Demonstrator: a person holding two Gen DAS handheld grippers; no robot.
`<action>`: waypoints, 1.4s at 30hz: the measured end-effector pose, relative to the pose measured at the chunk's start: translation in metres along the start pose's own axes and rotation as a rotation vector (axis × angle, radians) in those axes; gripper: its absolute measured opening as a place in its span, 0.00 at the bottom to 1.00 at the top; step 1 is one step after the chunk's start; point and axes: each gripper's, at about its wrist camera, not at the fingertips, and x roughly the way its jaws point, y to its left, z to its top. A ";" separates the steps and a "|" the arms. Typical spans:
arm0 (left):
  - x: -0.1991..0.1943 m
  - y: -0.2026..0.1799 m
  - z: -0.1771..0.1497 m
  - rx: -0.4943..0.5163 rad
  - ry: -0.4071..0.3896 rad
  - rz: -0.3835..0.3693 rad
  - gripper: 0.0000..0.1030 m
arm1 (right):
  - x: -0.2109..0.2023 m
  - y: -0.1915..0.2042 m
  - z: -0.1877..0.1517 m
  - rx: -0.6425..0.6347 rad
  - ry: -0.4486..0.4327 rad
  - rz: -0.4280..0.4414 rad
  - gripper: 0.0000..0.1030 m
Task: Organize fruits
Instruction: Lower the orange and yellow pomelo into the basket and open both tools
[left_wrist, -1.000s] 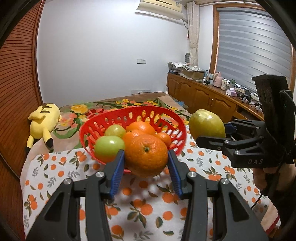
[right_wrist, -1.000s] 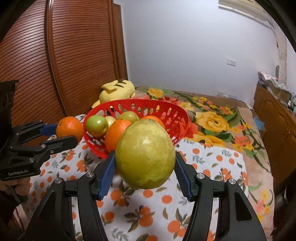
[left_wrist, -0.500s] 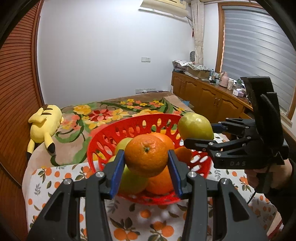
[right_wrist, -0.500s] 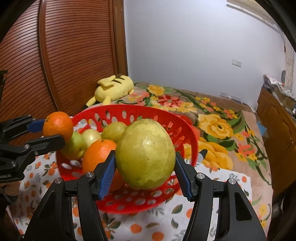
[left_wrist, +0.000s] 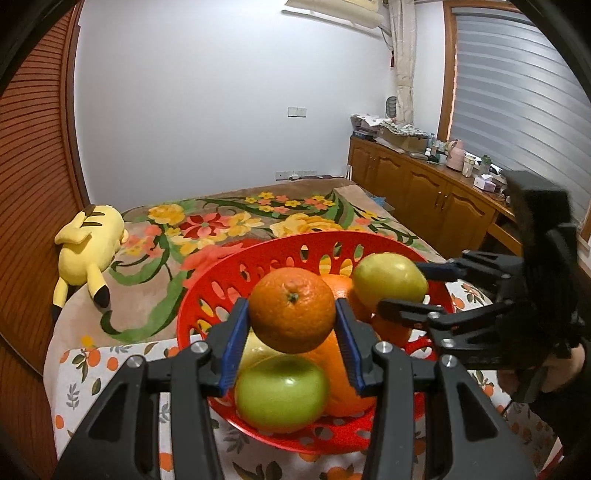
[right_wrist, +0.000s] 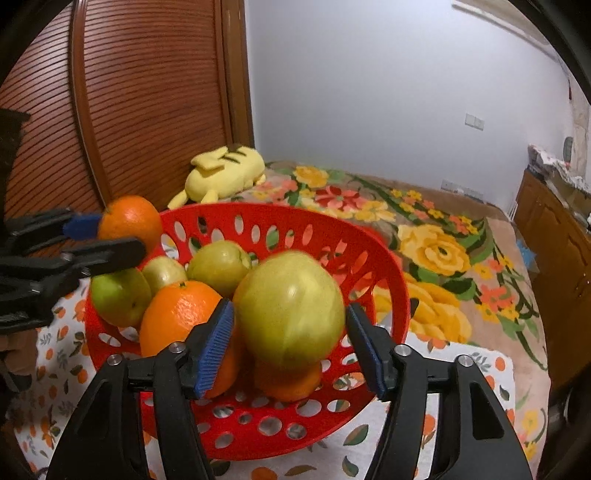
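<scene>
A red perforated basket (left_wrist: 221, 280) (right_wrist: 384, 280) holds oranges and green fruits on the fruit-print cloth. My left gripper (left_wrist: 291, 325) is shut on an orange (left_wrist: 292, 309) and holds it above the basket's near side; it also shows at the left of the right wrist view (right_wrist: 130, 220). My right gripper (right_wrist: 290, 332) holds a large yellow-green fruit (right_wrist: 291, 308) over the basket's right part, its pads just apart from the fruit's sides. That fruit shows in the left wrist view (left_wrist: 388, 280) too, beside my right gripper (left_wrist: 413, 286).
A yellow plush toy (left_wrist: 88, 247) (right_wrist: 225, 175) lies on the floral blanket (left_wrist: 236, 221) behind the basket. A wooden slatted door (right_wrist: 147, 110) stands at the left, wooden cabinets (left_wrist: 424, 192) with clutter at the right.
Both grippers have moved forward over the basket with their fruits. The right gripper's pads have widened slightly around the yellow-green fruit.
</scene>
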 end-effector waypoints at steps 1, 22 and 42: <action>0.002 0.001 0.000 -0.001 0.002 0.004 0.43 | -0.002 0.000 0.001 0.004 -0.004 0.001 0.68; 0.023 0.006 0.003 -0.004 0.029 0.020 0.43 | -0.029 -0.001 -0.016 0.010 -0.039 -0.002 0.70; 0.031 -0.011 0.010 0.015 0.040 0.034 0.56 | -0.042 0.004 -0.033 0.045 -0.051 0.001 0.70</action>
